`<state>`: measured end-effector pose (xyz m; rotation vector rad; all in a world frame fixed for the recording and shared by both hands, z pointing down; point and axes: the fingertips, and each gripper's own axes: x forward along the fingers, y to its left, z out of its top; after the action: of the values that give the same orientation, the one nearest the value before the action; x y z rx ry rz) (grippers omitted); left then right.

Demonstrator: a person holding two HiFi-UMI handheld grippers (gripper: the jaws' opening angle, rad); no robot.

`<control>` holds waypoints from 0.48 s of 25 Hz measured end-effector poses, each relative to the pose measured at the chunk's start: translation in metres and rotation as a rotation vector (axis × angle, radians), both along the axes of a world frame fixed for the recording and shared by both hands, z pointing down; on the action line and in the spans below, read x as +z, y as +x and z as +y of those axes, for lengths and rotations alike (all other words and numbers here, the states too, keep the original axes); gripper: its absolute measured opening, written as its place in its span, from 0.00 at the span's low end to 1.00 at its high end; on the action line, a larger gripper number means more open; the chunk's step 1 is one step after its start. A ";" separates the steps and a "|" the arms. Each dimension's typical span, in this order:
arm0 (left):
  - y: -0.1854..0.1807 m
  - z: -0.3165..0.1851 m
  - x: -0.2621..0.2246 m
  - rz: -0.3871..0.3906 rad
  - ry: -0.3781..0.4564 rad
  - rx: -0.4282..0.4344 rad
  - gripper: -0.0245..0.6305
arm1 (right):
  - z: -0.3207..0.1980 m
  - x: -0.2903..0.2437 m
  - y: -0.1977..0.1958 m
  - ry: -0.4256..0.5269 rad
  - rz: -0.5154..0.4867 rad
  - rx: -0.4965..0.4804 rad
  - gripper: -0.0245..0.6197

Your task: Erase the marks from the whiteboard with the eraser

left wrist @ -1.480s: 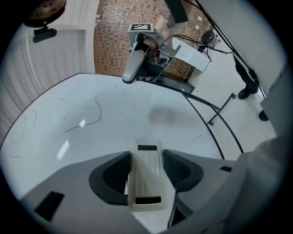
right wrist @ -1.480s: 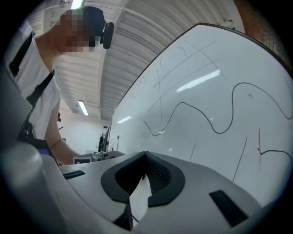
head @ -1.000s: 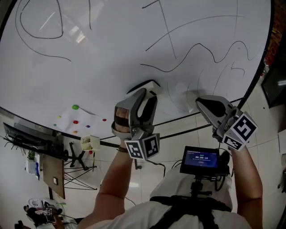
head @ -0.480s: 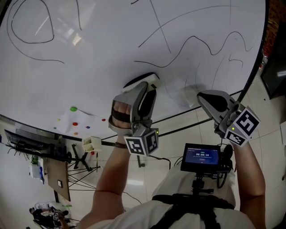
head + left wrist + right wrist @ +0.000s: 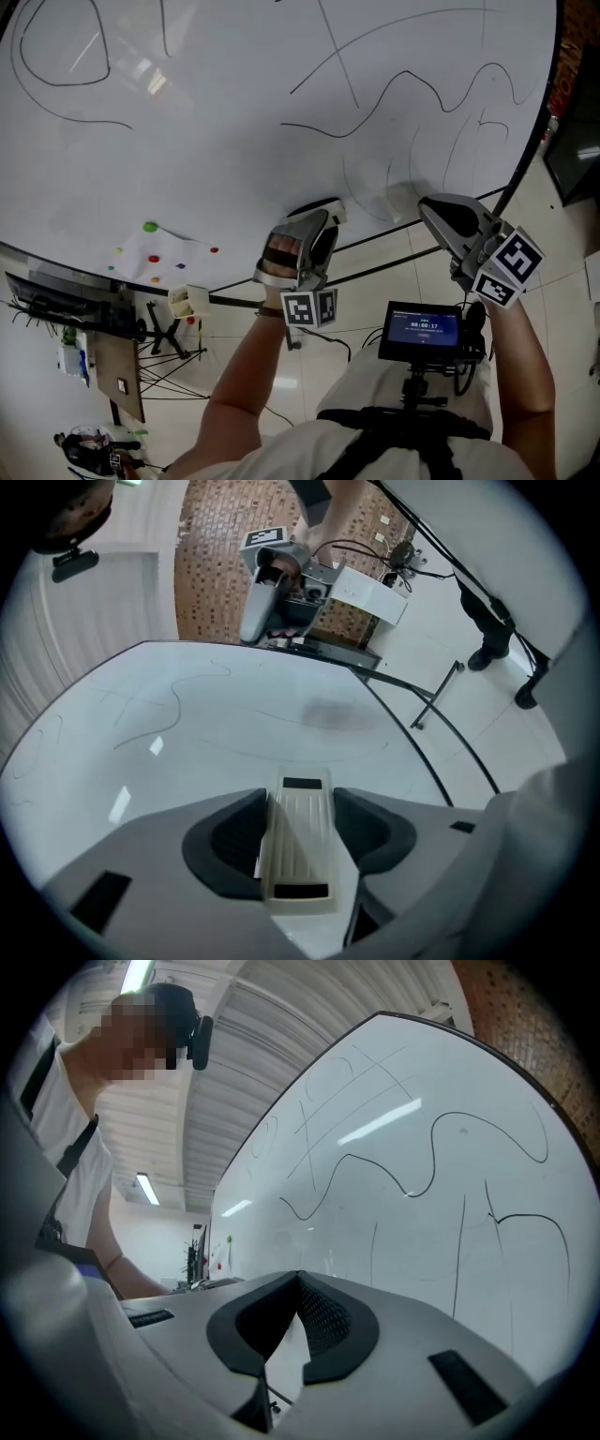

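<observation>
Evidently the eraser (image 5: 298, 841) is a light, stiff plastic block with a soft wiping face, so I judge it best gripped across the narrow sides of its ribbed back. The left gripper (image 5: 311, 225) holds it that way, jaws closed on it, against the whiteboard (image 5: 234, 112) close to the near edge. Compared with half a second ago it has slid nearer and slightly right toward the frame, while the right gripper (image 5: 298, 1279), jaws together and empty, has barely shifted and the wavy lines (image 5: 412, 80) remain.
</observation>
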<state>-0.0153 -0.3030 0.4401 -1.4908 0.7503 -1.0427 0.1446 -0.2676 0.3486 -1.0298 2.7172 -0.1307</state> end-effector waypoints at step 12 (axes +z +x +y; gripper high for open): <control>-0.022 0.004 -0.112 0.279 0.265 -0.050 0.43 | -0.001 0.001 -0.007 -0.020 0.023 -0.012 0.07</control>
<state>-0.0372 -0.2991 0.3284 -1.4064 1.0837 -0.7446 0.1375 -0.2687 0.3492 -1.0274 2.7484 -0.1484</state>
